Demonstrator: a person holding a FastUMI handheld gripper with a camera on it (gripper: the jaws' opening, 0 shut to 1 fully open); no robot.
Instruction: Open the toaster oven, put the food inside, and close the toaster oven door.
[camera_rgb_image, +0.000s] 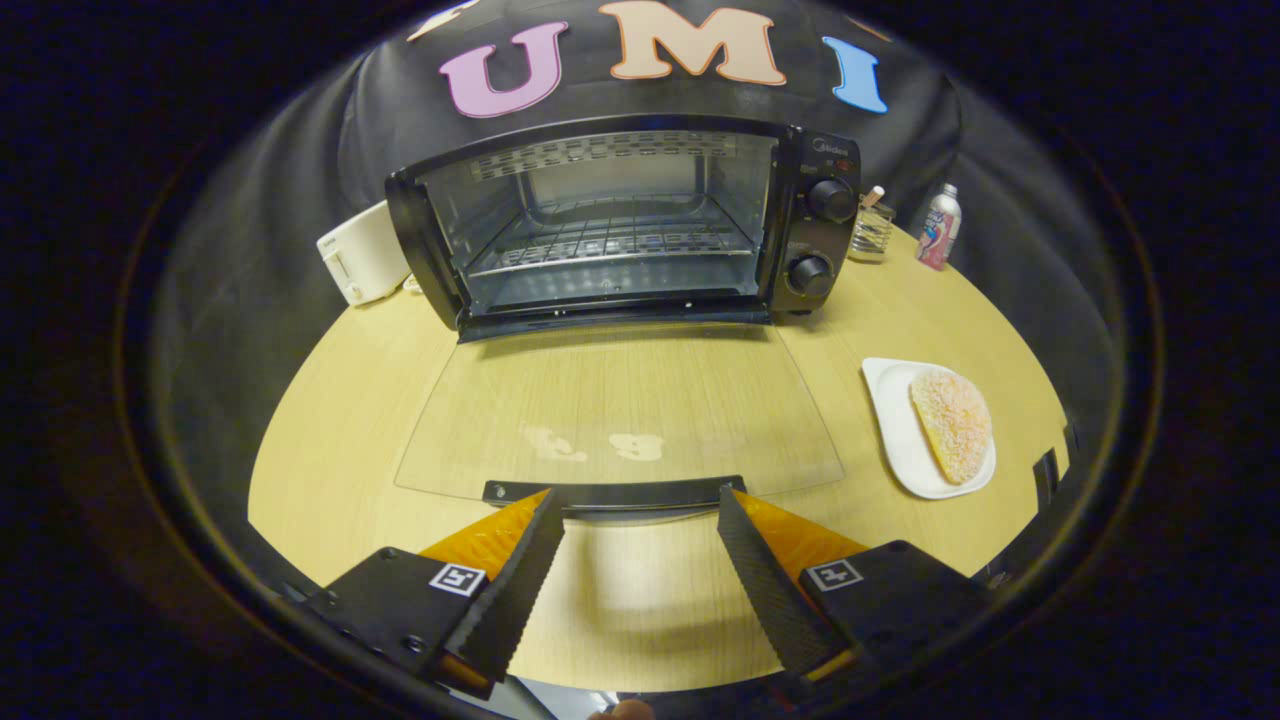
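Toaster oven (625, 225): door (615, 410) lay fully down. Gripper (640, 520): jaws spread, empty, at door handle (615, 493). Bread (952, 423) on plate (895, 430).

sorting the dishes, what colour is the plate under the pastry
White; the plate shows best in the gripper view, beyond the open tool.

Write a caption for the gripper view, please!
Toaster oven door open, open gripper at its handle, bread waiting.

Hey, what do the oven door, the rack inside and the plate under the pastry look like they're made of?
Door: clear glass, since the wood tabletop shows through, with a dark handle just ahead of the open tongs. Rack: thin shiny wire, likely metal. Plate: glossy white, ceramic or plastic.
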